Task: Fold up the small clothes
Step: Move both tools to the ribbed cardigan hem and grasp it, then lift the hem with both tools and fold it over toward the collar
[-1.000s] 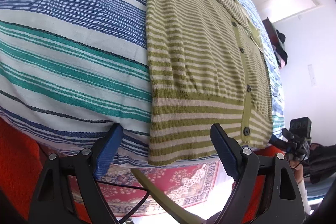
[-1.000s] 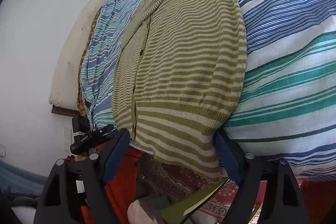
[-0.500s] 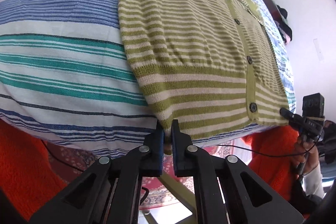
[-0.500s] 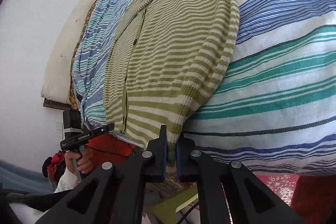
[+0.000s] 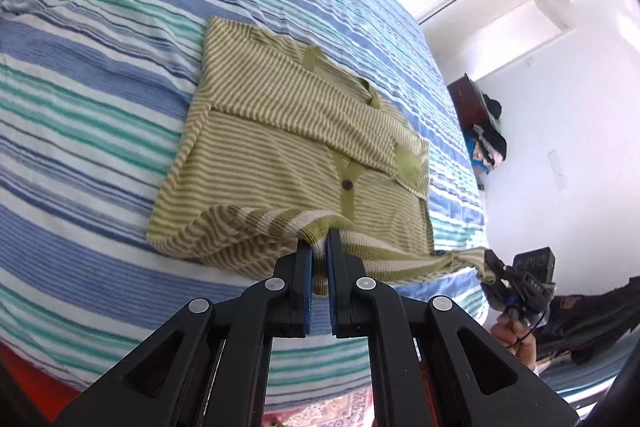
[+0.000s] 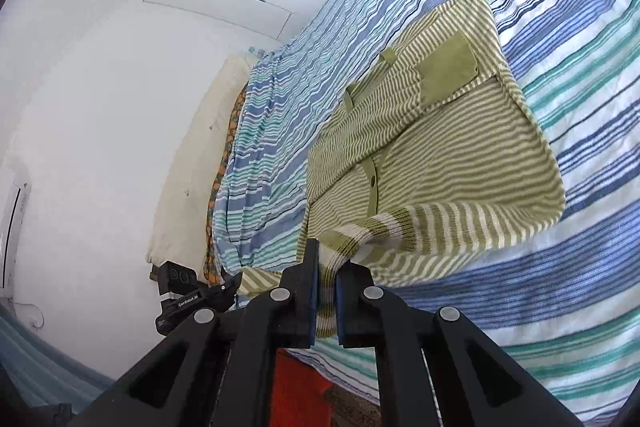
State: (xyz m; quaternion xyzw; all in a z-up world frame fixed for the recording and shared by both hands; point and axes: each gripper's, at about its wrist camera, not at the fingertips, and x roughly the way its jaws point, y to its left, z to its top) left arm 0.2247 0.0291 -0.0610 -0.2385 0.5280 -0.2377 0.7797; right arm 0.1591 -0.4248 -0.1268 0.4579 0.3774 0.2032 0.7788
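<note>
A green and cream striped cardigan (image 5: 288,131) lies on the striped bedspread (image 5: 100,75), sleeves folded across its front. My left gripper (image 5: 319,247) is shut on the left corner of its ribbed hem and holds it lifted above the bed. My right gripper (image 6: 327,263) is shut on the right hem corner of the cardigan (image 6: 448,155), also lifted. The hem hangs taut between the two grippers; the right gripper also shows in the left wrist view (image 5: 496,267).
The bedspread (image 6: 540,307) covers the whole bed. A pillow (image 6: 200,155) lies against the white wall. A dark pile of clothes (image 5: 486,135) sits beyond the bed's far side. A red rug lies on the floor below the bed edge.
Both grippers closed on the hem corners at the bed edge, then lifted the hem up and carried it over the cardigan toward the collar.
</note>
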